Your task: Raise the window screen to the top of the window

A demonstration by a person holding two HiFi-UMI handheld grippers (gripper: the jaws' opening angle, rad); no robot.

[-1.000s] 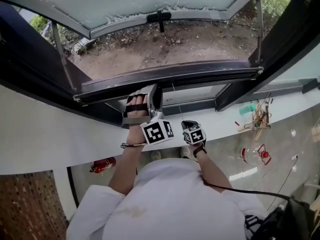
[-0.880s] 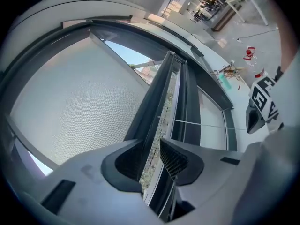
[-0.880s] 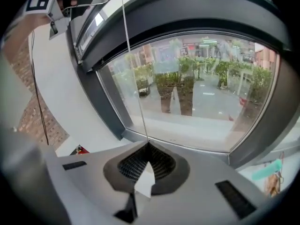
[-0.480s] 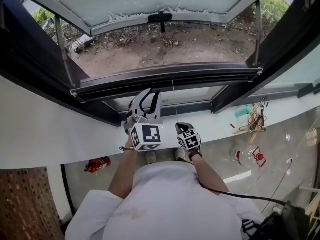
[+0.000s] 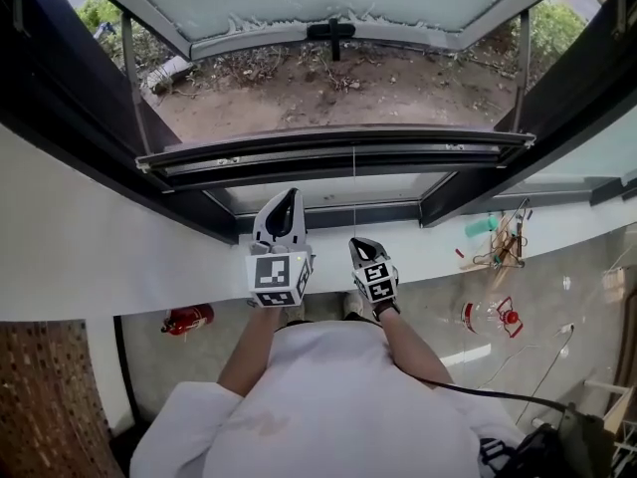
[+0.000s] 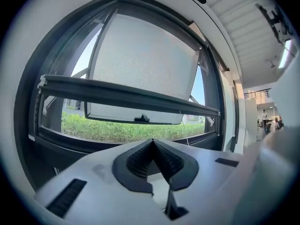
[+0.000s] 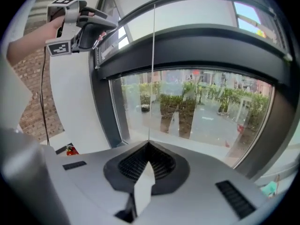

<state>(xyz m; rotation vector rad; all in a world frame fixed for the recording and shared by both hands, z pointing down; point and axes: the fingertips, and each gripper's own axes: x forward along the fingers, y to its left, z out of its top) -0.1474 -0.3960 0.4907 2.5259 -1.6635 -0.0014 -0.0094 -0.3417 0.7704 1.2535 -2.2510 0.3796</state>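
Mid-frame, right gripper (image 5: pixel 357 243) clamps the cord (image 5: pixel 353 189), left gripper (image 5: pixel 289 196) just snapped shut empty; best ease the cord up straight.

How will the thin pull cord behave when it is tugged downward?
The cord runs dead straight from the shut right claw to the screen bar: probably taut now, limp if released. Being so thin, it is likely light and may slip.

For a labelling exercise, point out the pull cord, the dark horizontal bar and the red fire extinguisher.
pull cord (image 7: pixel 153 69), right gripper view, its mid-length
dark horizontal bar (image 5: pixel 299 157), head view, its middle
red fire extinguisher (image 5: pixel 187 319), head view, its body
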